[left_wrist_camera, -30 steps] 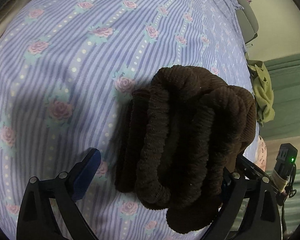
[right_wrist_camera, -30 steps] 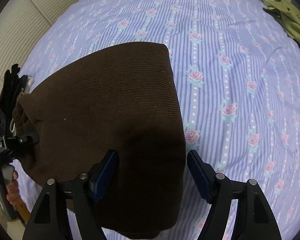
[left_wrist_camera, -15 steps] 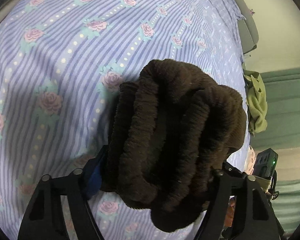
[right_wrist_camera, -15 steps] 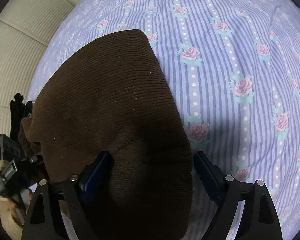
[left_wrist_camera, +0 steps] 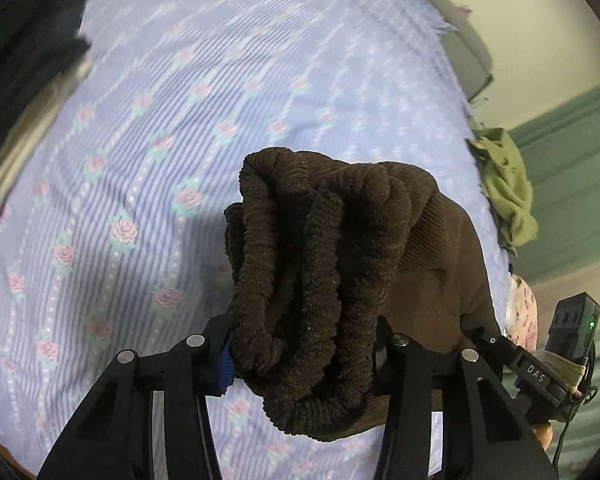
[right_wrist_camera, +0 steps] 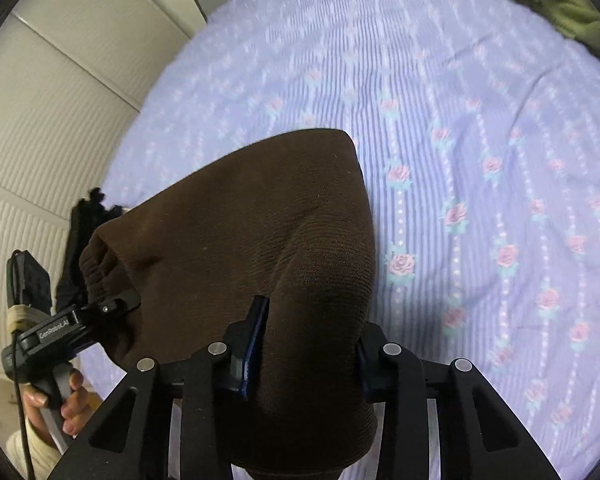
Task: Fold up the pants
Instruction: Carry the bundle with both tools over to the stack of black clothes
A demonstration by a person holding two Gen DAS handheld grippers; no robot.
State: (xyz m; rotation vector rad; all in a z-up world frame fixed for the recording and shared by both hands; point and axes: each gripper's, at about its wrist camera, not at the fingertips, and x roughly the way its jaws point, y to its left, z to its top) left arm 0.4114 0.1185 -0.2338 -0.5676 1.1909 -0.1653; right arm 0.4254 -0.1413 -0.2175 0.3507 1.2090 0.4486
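The brown ribbed pants [left_wrist_camera: 324,280] are a folded bundle held up over the floral bed sheet [left_wrist_camera: 140,140]. In the left wrist view the gathered waistband end fills the gap of my left gripper [left_wrist_camera: 304,352]. Its jaws are closing, and the blue pad [left_wrist_camera: 224,364] presses the fabric. In the right wrist view the smooth folded end of the pants [right_wrist_camera: 260,240] sits between the jaws of my right gripper [right_wrist_camera: 310,344], which are also closing, with both pads dug into the cloth. The left gripper [right_wrist_camera: 112,308], held by a hand [right_wrist_camera: 60,400], grips the far left end.
A green garment [left_wrist_camera: 504,188] lies at the bed's right edge and shows again as a green garment [right_wrist_camera: 560,4] at top right. Dark folded clothes [left_wrist_camera: 28,60] are stacked at the far left. A black garment [right_wrist_camera: 80,240] lies by the white panelled wall [right_wrist_camera: 40,120].
Both grippers went from wide open around the bundle to pinching it. The pants rose off the sheet with them, and the bed now looks farther away.
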